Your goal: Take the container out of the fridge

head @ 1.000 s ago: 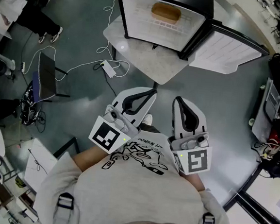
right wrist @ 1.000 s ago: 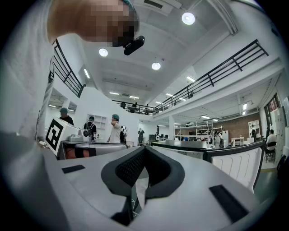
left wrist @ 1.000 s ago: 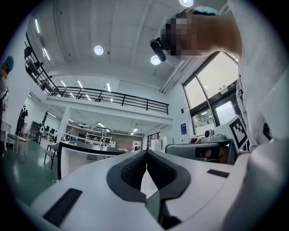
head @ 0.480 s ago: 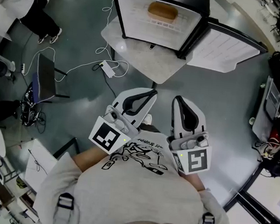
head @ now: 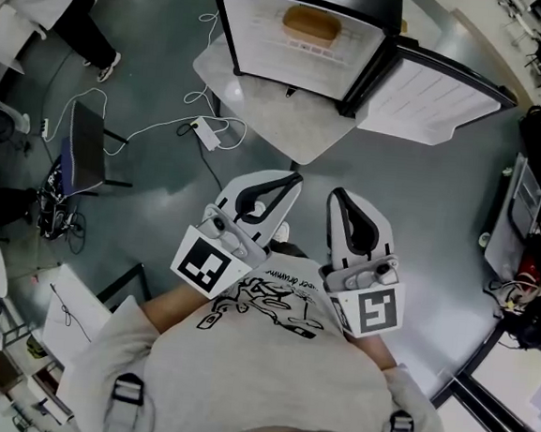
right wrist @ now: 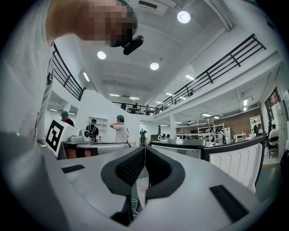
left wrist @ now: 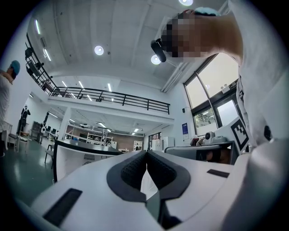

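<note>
1. Place: a large open lab or workshop hall.
2. High white ceiling with round lamps point(right wrist: 184, 17). A railed gallery point(left wrist: 113, 96) runs along the upper level.
3. Tall windows point(left wrist: 210, 88) on one side. Bare grey floor point(head: 422, 200).
4. Metal racks point(right wrist: 212, 131) stand at the back, and people in caps point(right wrist: 120, 131) stand about.
5. Loose cables point(head: 156, 125) cross the floor. A fridge point(head: 258, 40) sits on a table point(head: 288, 123) mid-floor. Cluttered benches point(head: 528, 200) line the edge.
</note>
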